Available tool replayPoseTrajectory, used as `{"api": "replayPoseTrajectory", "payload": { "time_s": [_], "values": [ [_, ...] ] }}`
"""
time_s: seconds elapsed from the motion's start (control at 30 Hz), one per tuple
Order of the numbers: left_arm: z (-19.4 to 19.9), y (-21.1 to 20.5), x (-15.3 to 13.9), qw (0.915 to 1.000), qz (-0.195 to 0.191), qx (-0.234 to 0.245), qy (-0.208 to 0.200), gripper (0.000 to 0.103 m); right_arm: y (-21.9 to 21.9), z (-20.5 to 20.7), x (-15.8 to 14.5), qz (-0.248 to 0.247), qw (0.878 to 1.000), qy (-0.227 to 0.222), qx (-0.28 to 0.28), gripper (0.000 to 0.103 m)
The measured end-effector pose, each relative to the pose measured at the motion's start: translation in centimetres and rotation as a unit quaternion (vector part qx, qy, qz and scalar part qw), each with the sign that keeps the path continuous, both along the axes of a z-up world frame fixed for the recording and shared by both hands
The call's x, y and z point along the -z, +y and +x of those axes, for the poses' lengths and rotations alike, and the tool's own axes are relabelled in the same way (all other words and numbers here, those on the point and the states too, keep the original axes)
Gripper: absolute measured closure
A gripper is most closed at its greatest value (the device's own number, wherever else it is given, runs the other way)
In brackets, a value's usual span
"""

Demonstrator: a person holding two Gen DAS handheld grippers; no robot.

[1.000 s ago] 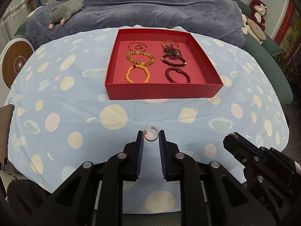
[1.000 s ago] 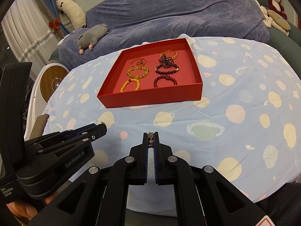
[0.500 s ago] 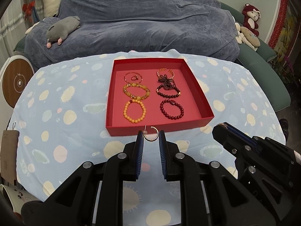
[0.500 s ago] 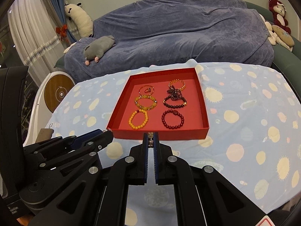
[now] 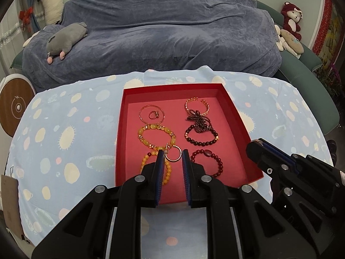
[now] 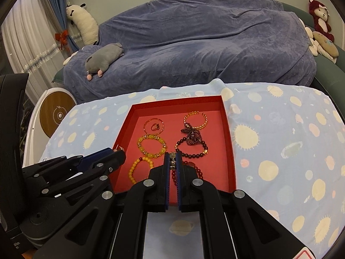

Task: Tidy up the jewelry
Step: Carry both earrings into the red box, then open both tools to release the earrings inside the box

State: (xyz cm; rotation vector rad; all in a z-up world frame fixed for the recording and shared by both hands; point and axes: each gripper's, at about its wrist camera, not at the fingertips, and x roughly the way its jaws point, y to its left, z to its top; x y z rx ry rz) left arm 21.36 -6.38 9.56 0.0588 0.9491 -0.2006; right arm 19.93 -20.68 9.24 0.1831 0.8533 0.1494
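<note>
Both hand-held grippers clamping small earrings above the red box [image 5: 237, 116]; best lowered gently, released clear of bracelets.

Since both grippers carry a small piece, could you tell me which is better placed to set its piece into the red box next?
Probably the left gripper: its hoop earring already hangs over the red box, between the bracelets. The right gripper is comparably close, though.

I note a table under a pale blue cloth [image 5: 71, 133] printed with planets and suns. Behind it, a sofa draped in a blue-grey cover [image 5: 161, 32]. A grey plush animal [image 5: 64, 40] lies on its left end; a red plush monkey [image 5: 291, 19] sits far right.
</note>
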Motion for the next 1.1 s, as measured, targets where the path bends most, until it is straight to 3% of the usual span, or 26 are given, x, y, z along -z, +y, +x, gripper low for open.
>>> {"api": "replayPoseTrajectory", "payload": {
  "time_s": [0.5,1.1],
  "values": [
    [6.0,-0.3,4.6,0.9993,0.015,-0.008,0.032,0.087,-0.1,6.1,4.5,-0.006,0.999,0.032,-0.002,0.098],
    [7.3,-0.5,7.2,0.9984,0.026,-0.015,0.047,0.086,0.3,7.7,7.0,-0.015,0.998,0.057,-0.004,0.098]
  ]
}}
